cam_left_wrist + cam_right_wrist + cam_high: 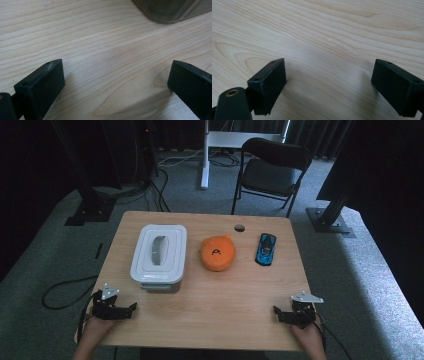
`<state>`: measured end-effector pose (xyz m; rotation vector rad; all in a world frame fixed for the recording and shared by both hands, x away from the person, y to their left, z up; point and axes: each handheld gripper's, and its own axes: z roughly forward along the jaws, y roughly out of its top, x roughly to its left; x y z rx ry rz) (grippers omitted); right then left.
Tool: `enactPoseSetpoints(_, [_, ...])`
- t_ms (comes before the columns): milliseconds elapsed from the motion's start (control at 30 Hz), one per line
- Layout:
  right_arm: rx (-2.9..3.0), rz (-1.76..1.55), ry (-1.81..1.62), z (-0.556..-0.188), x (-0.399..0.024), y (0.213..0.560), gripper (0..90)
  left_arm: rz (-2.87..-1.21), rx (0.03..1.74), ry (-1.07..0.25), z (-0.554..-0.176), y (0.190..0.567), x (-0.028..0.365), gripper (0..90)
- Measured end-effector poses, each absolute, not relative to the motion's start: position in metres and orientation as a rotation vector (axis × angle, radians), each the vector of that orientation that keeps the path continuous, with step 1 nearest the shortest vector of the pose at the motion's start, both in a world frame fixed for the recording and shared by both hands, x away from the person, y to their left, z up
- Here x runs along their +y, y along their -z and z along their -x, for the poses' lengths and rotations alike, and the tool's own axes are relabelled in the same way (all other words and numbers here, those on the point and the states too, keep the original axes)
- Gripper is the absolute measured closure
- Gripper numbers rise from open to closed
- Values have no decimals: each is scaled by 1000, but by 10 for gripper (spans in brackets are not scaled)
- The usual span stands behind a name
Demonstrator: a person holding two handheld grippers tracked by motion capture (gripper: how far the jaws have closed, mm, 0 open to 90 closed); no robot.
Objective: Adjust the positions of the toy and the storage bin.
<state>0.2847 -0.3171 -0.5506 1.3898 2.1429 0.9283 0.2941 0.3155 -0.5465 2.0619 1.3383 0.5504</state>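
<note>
Left gripper (131, 309), right gripper (276, 311): jaws spread, nothing between; box (159, 257) just ahead of left jaws, lidded, rigid smooth plastic, probably light, best taken by the lid's handle (159, 250).

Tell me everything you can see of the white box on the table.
The box is rectangular with rounded corners, plastic by its look, under a white lid with a grey handle lying flat along its middle. The lid is on, with a latch at the near end. It stands upright on the table's left half, left of the orange toy. Nothing else touches it.
</note>
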Motion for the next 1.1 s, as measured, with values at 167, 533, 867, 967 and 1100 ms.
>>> enactPoseSetpoints(167, [2139, -1393, -926, -284, -318, 551, 117, -2069, 1326, -545, -295, 546, 317, 13])
enactPoseSetpoints(533, [2123, -1412, -921, -280, -319, 551, 120, -2075, 1316, -542, -295, 546, 318, 14])
enactPoseSetpoints(867, [2144, -1439, -878, -282, -312, 547, 118, -2075, 1316, -541, -295, 546, 318, 13])
enactPoseSetpoints(967, [2157, -1451, -883, -284, -310, 545, 119, -2075, 1316, -541, -295, 546, 318, 14])
enactPoseSetpoints(1100, [2135, -1462, -859, -288, -306, 544, 122, -2076, 1315, -541, -295, 546, 318, 14])
